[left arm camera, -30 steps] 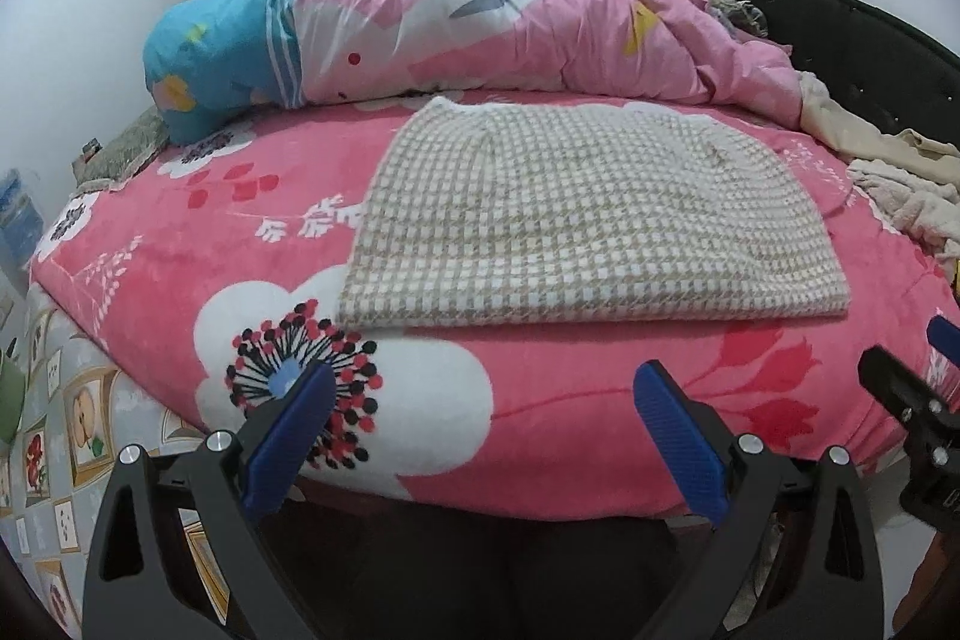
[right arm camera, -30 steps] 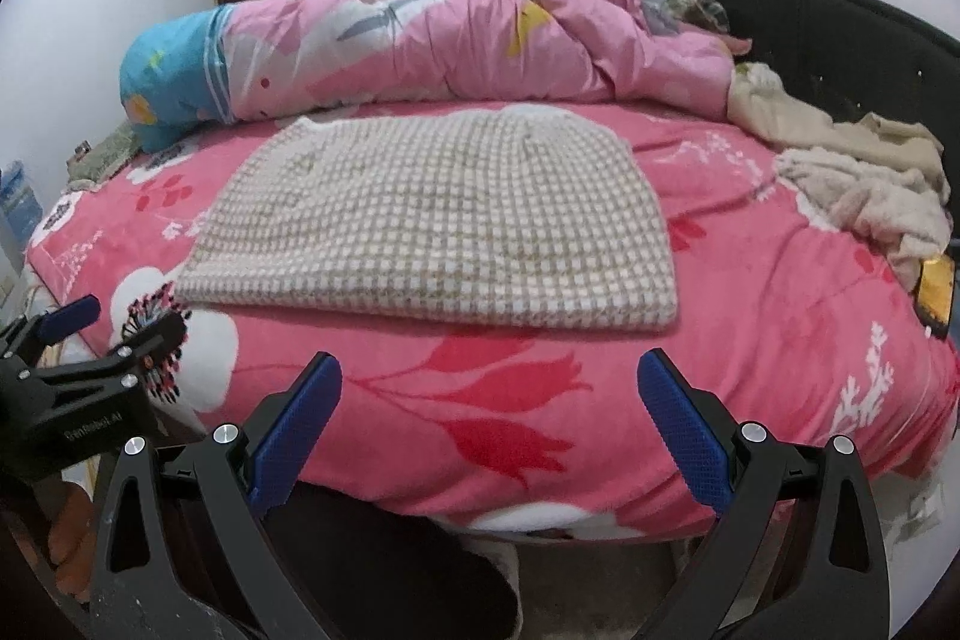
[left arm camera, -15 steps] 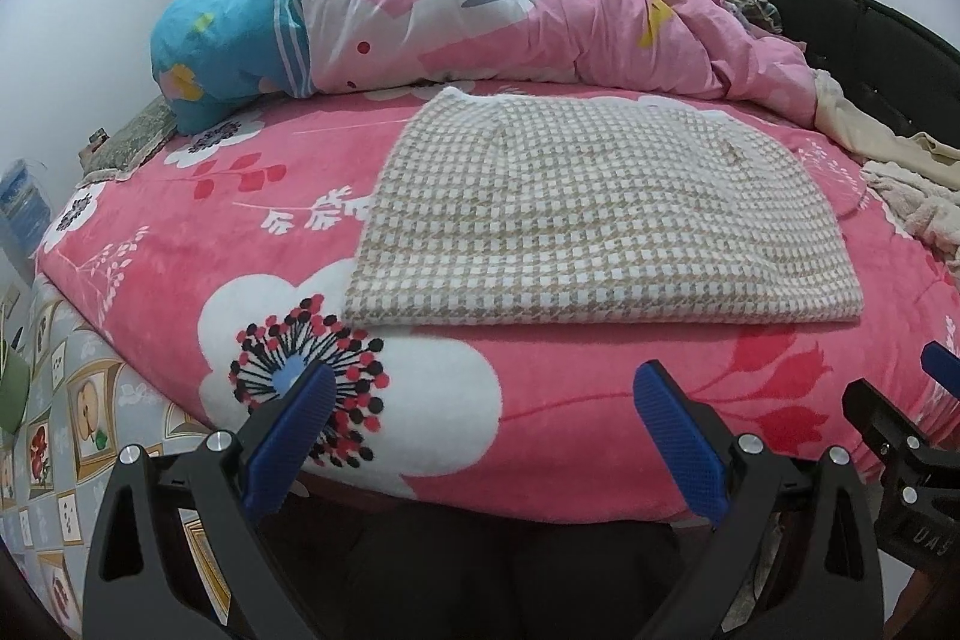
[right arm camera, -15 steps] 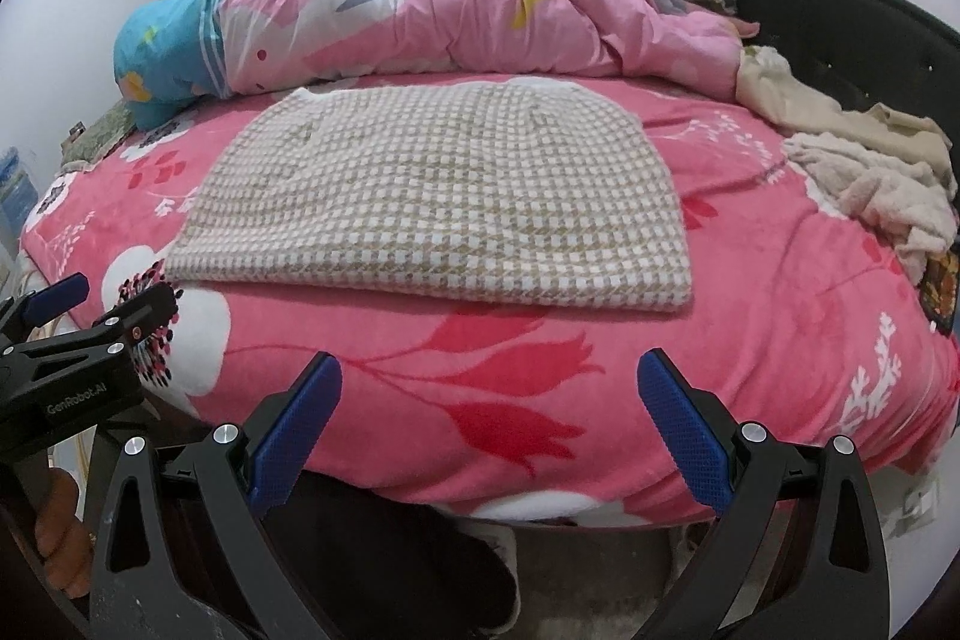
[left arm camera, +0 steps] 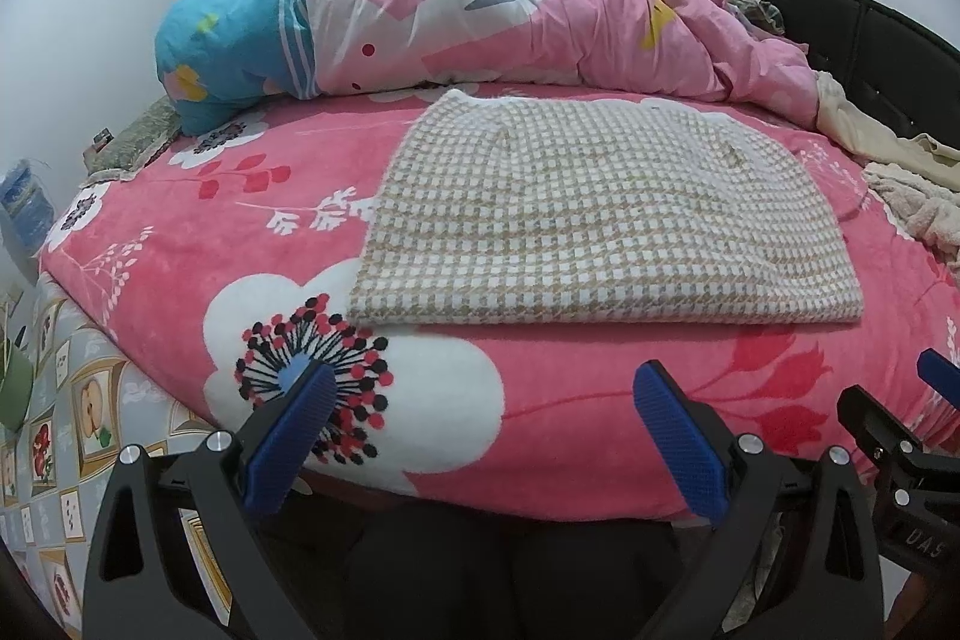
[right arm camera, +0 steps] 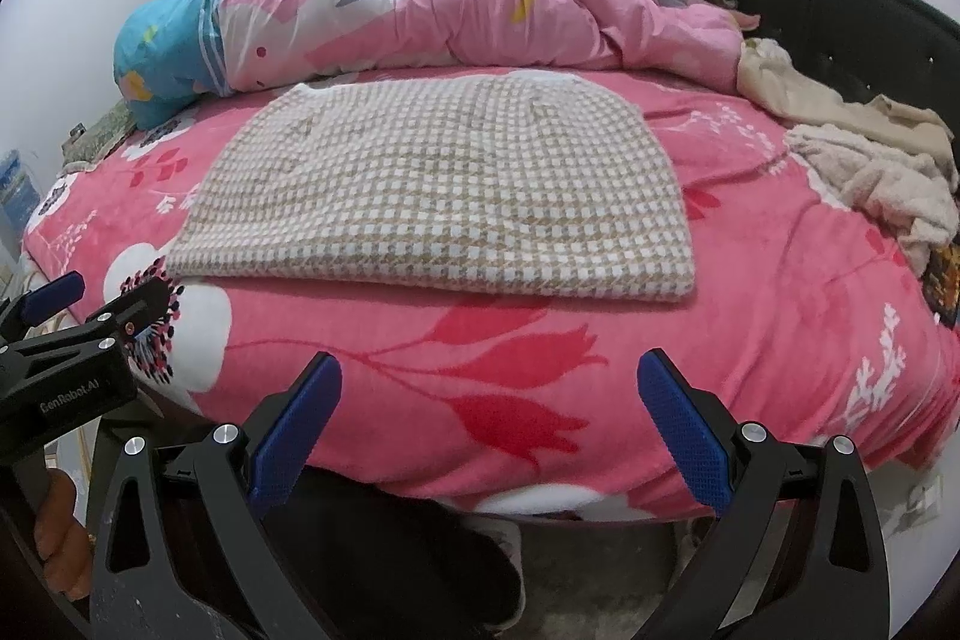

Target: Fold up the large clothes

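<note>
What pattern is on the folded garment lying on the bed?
Beige-and-white houndstooth check on the garment, clearest in the right wrist view.

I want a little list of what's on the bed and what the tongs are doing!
garment: checked beige-and-white knit, lying flat, partly folded, near edge doubled
bed cover: pink flowered blanket
behind garment: bunched pink and blue quilt
far right of bed: heap of cream clothes
left tongs: open, holding nothing, short of the garment
right tongs: open, holding nothing, short of the garment
</note>
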Demonstrator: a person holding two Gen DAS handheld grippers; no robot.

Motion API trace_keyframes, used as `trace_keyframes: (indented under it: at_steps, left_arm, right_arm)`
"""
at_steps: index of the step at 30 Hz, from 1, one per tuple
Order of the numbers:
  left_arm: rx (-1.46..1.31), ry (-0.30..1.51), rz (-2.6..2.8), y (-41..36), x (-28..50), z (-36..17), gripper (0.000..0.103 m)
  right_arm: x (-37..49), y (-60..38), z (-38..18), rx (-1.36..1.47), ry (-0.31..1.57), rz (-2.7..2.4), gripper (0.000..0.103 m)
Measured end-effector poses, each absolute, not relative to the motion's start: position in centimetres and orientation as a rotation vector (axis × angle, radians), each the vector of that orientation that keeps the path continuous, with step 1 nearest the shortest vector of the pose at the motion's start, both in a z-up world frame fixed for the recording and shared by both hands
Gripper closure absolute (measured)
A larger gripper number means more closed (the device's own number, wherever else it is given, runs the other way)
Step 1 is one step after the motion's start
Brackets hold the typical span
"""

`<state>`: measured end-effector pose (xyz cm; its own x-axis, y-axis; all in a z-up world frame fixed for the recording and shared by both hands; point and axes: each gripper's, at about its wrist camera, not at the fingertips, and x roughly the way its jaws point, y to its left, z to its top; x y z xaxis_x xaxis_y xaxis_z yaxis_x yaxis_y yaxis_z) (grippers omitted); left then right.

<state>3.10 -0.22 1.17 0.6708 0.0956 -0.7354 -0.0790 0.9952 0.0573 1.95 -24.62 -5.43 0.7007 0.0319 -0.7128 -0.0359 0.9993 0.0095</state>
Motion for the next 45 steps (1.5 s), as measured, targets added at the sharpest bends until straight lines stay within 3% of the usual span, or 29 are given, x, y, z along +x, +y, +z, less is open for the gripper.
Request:
trace_keyframes:
  at_steps: [45]
  left_arm:
    - [0.033, 0.847, 0.067, -1.4, 3.2, 0.8, 0.005]
  right_arm:
    - [1.8, -25.3, -4.8, -0.005, 0.79, 0.032, 0.007]
